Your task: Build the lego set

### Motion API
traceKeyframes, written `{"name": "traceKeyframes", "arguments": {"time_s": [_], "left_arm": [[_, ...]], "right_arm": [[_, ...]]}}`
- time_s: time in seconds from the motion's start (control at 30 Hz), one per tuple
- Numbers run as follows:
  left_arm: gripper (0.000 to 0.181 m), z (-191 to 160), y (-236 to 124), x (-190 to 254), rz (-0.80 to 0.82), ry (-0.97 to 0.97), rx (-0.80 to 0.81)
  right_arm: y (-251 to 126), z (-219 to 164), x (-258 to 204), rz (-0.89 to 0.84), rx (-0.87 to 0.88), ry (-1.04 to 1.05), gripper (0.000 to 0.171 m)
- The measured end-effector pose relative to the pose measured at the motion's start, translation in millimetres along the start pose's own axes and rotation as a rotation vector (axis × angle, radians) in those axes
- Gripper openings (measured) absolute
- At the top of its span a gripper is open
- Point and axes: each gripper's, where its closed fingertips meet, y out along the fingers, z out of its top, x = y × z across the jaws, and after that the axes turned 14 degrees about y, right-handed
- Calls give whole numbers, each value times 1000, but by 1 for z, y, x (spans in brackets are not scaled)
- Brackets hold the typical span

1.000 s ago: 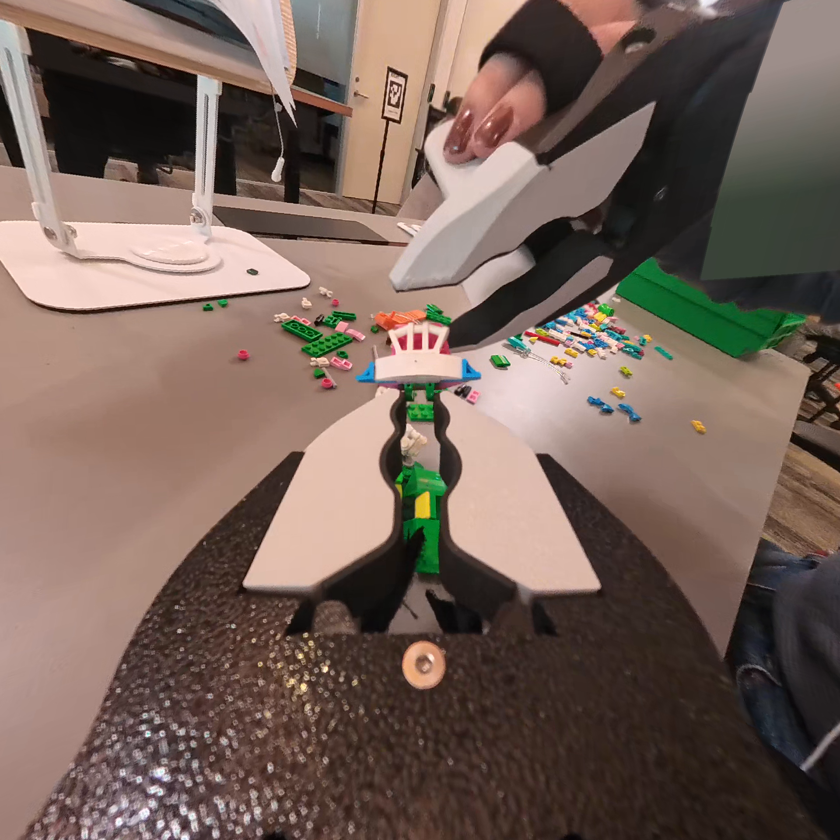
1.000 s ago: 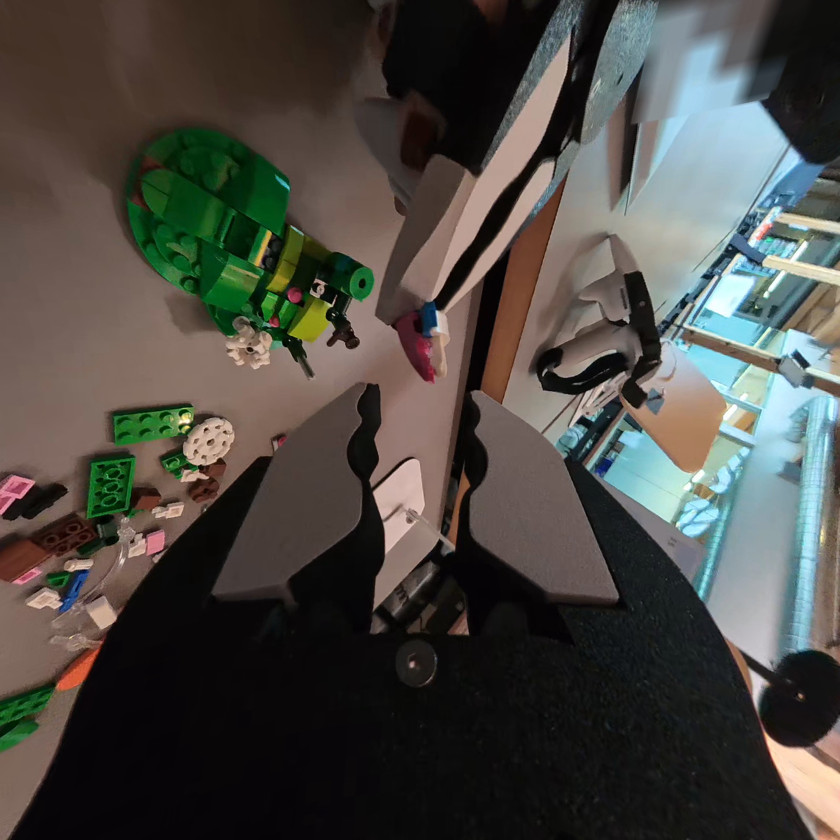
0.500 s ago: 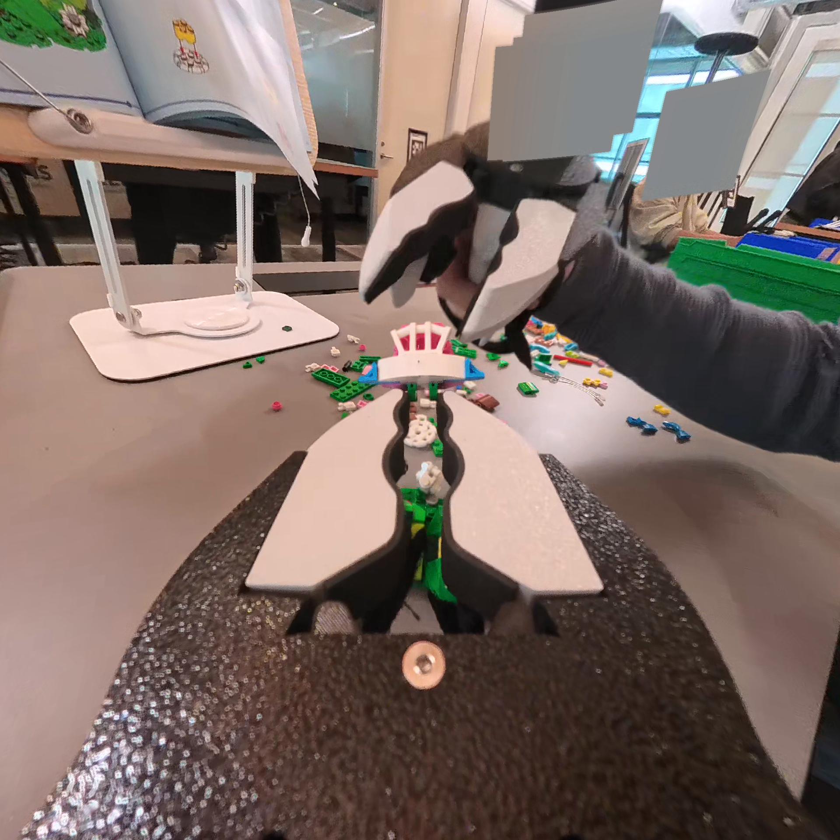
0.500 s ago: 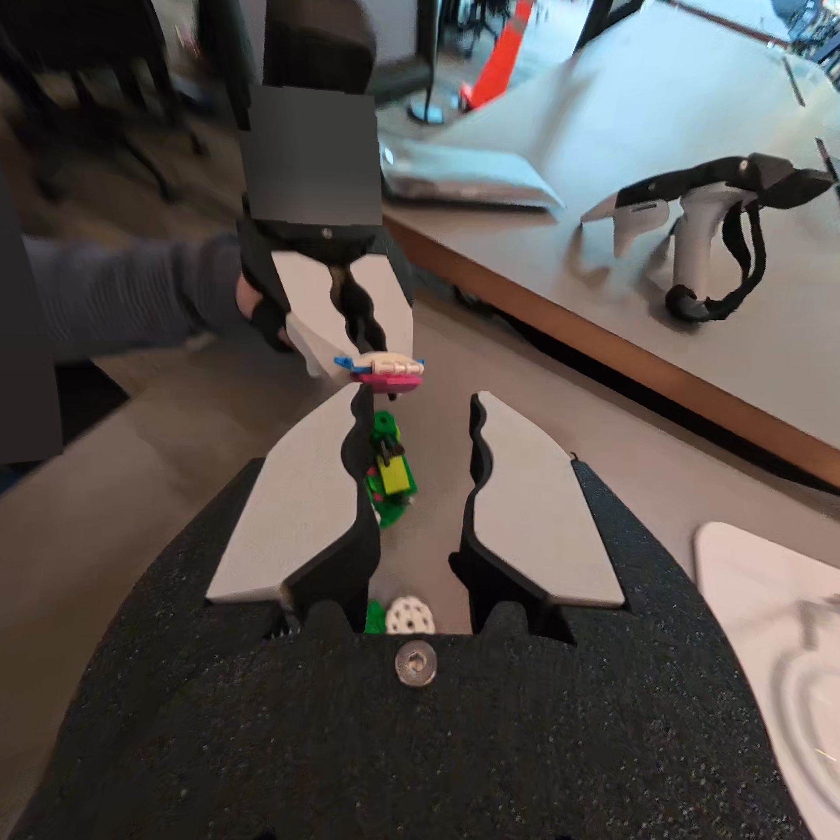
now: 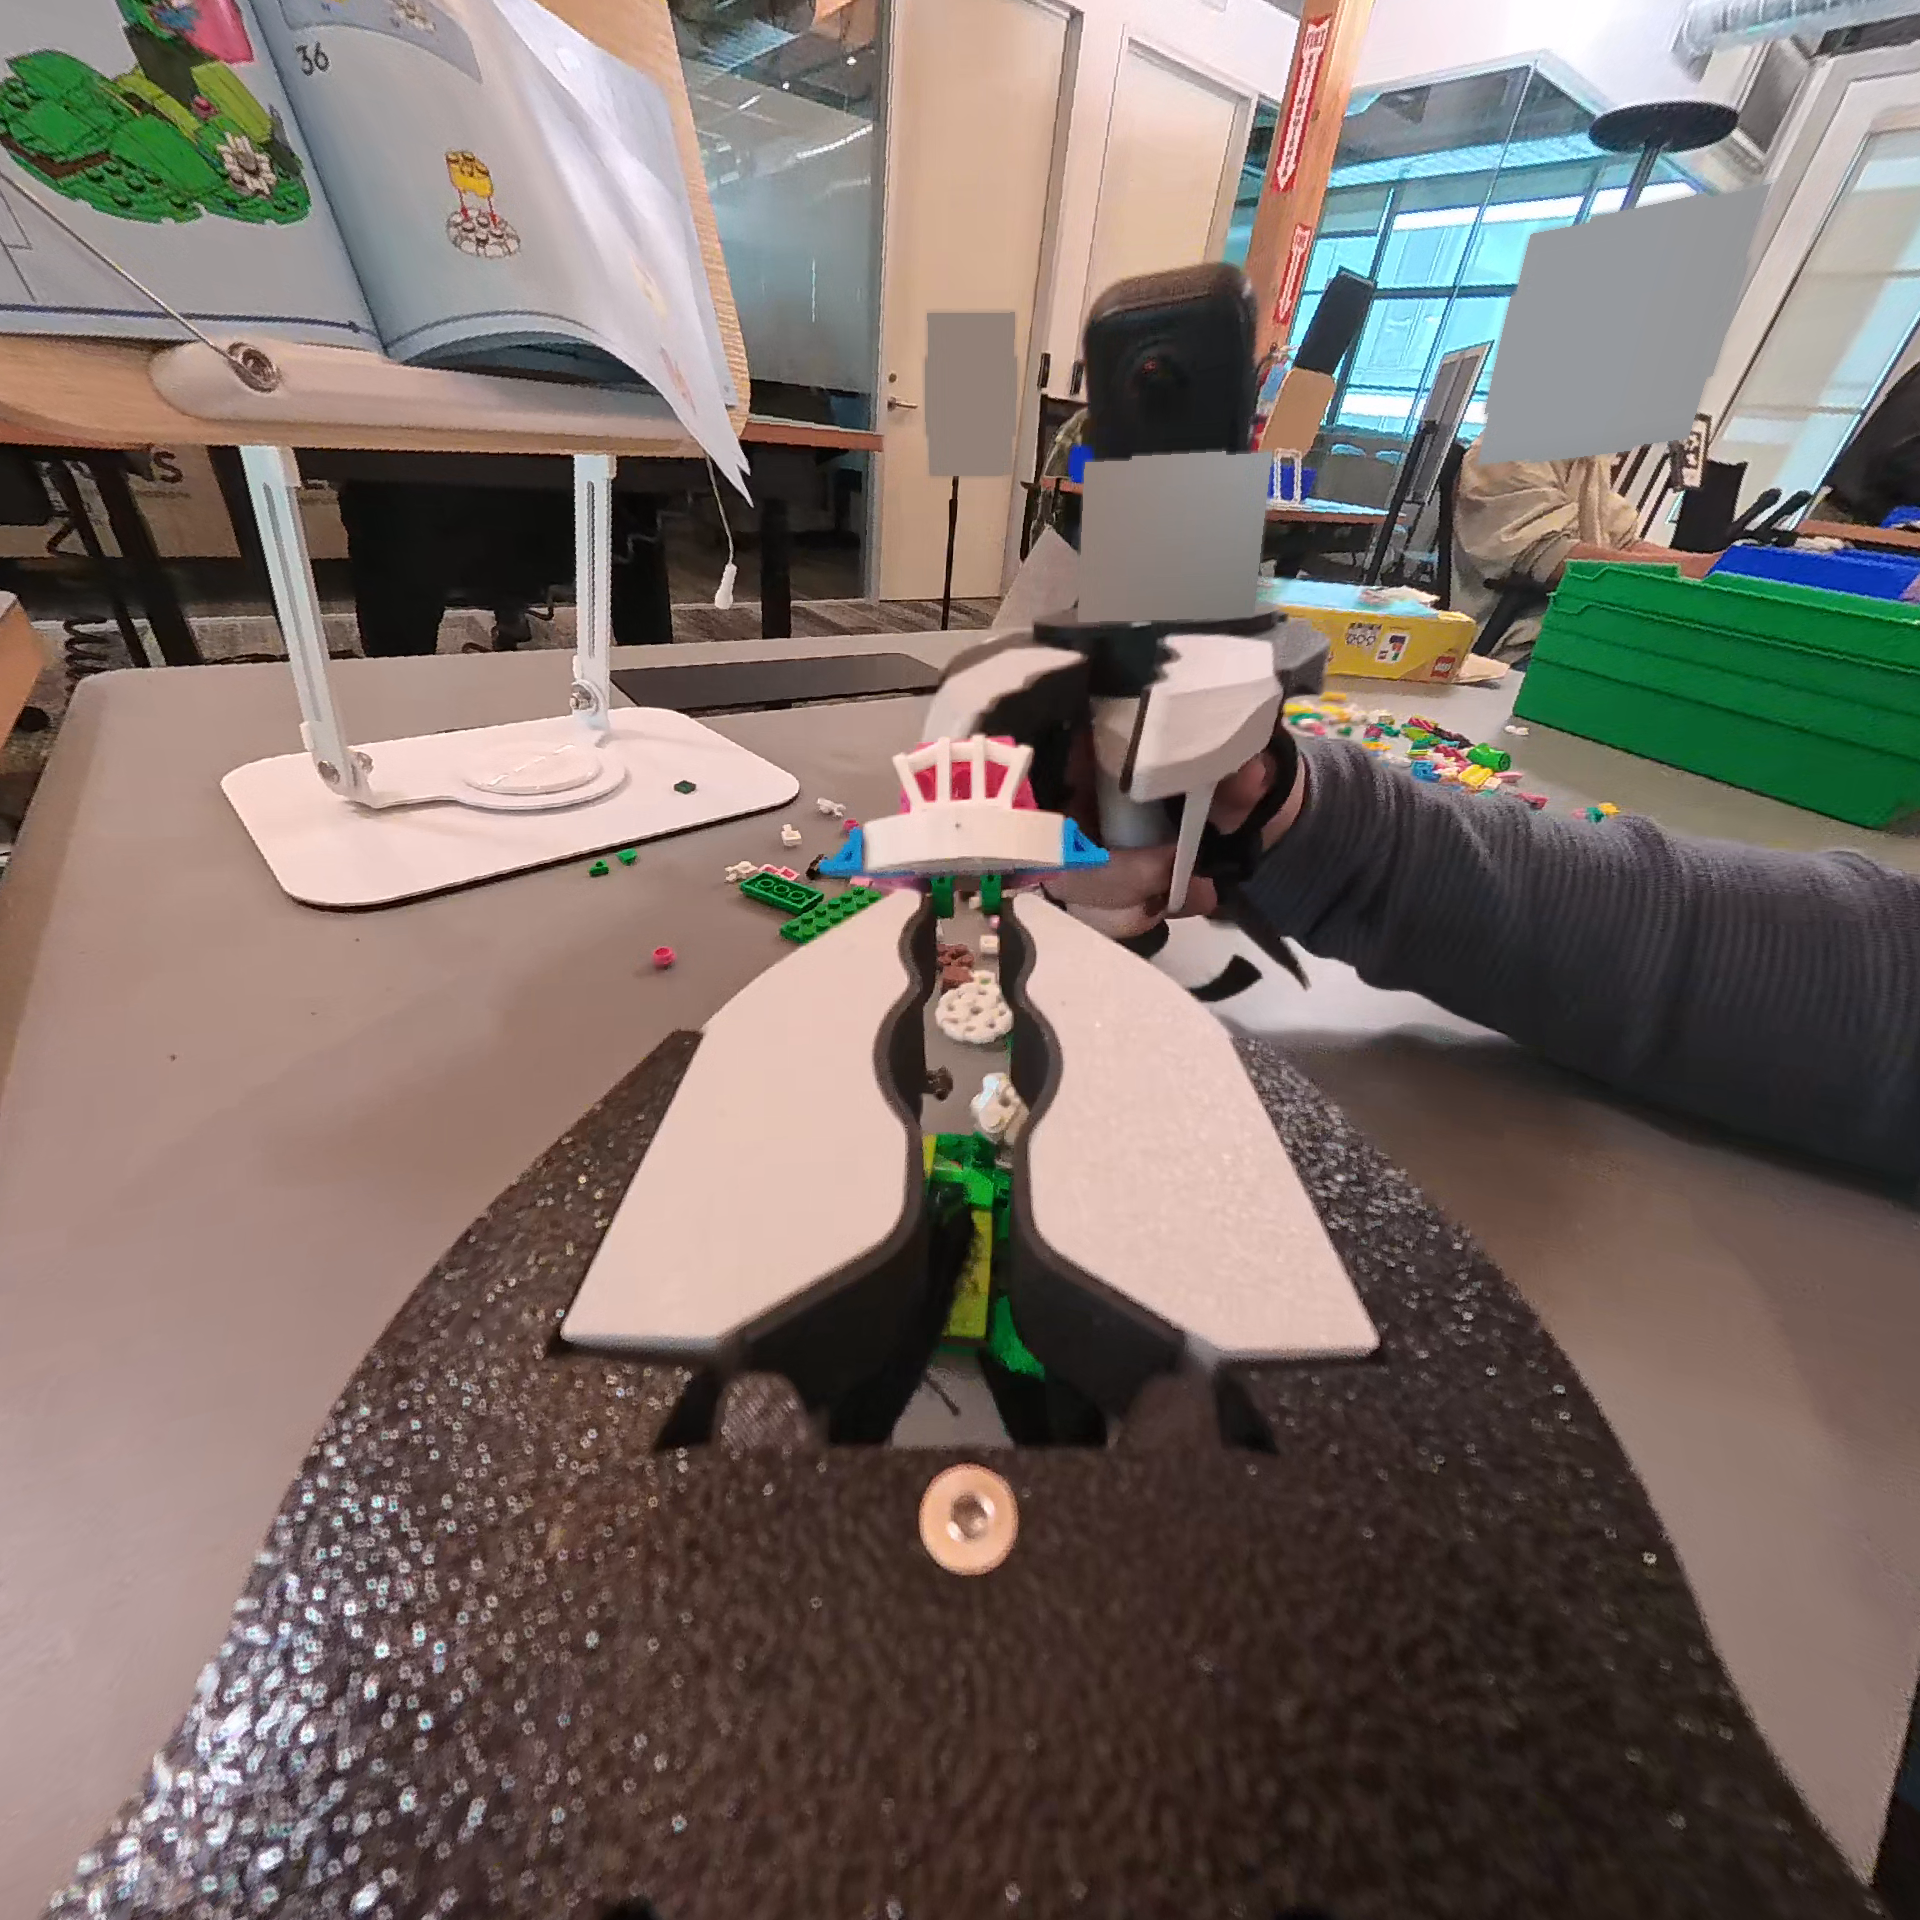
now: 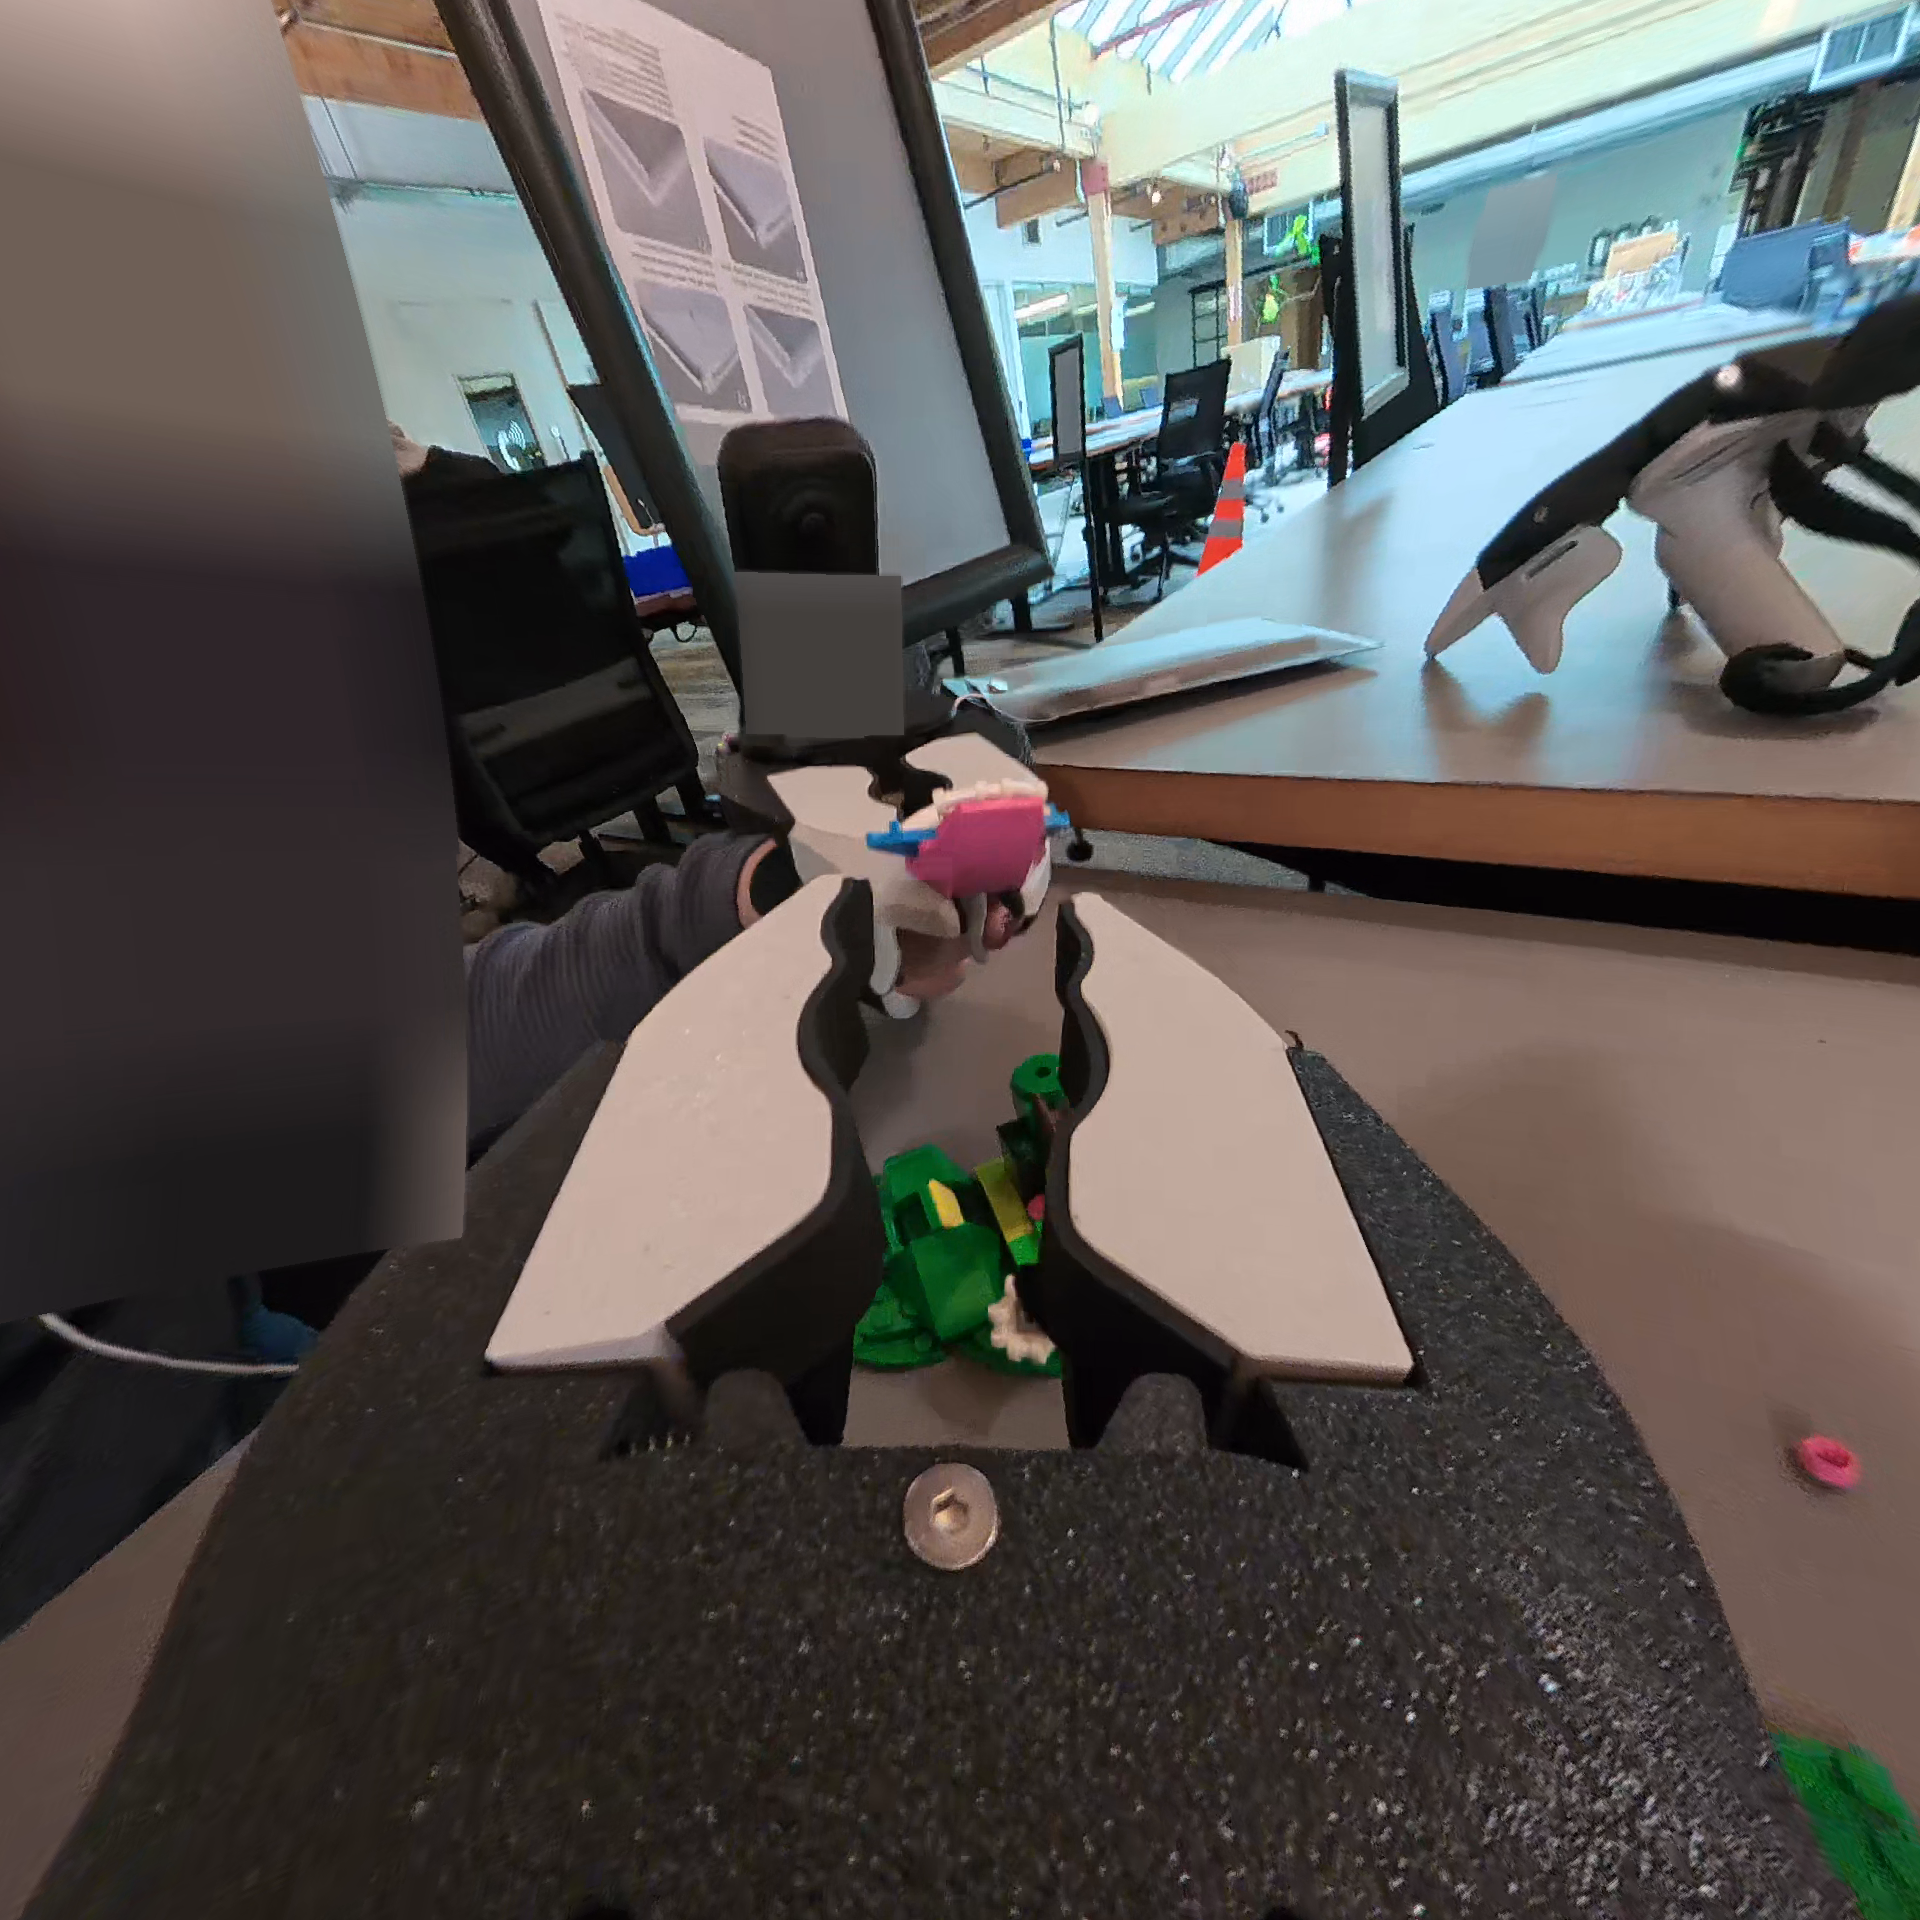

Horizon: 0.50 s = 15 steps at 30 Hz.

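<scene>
Pinched at the tips of the left gripper (image 5: pixel 964 902), a white-and-pink lego piece (image 5: pixel 966 821) is held above the counter (image 5: pixel 312 1091) — its jaws nearly closed on it. The right gripper (image 6: pixel 956 920) is held with jaws parted and empty over the green lego model (image 6: pixel 951 1262). Stacked green bins (image 5: pixel 1725 665) and an instruction booklet (image 5: pixel 312 177) are shown only by the left view — contents hidden.

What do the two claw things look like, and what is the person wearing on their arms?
Each claw has two flat pale grey fingers with wavy black inner edges, on a sparkly black body with a silver screw. A black camera sits on top. The arm wears a grey ribbed sleeve.
</scene>
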Motion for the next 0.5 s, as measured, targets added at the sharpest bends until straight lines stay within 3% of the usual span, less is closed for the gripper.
{"name": "traceKeyframes", "arguments": {"time_s": [0.5], "left_arm": [[11,-1,3,8,-37,41,-11]], "right_arm": [[6,-2,-10,0,-70,-45,34]]}}
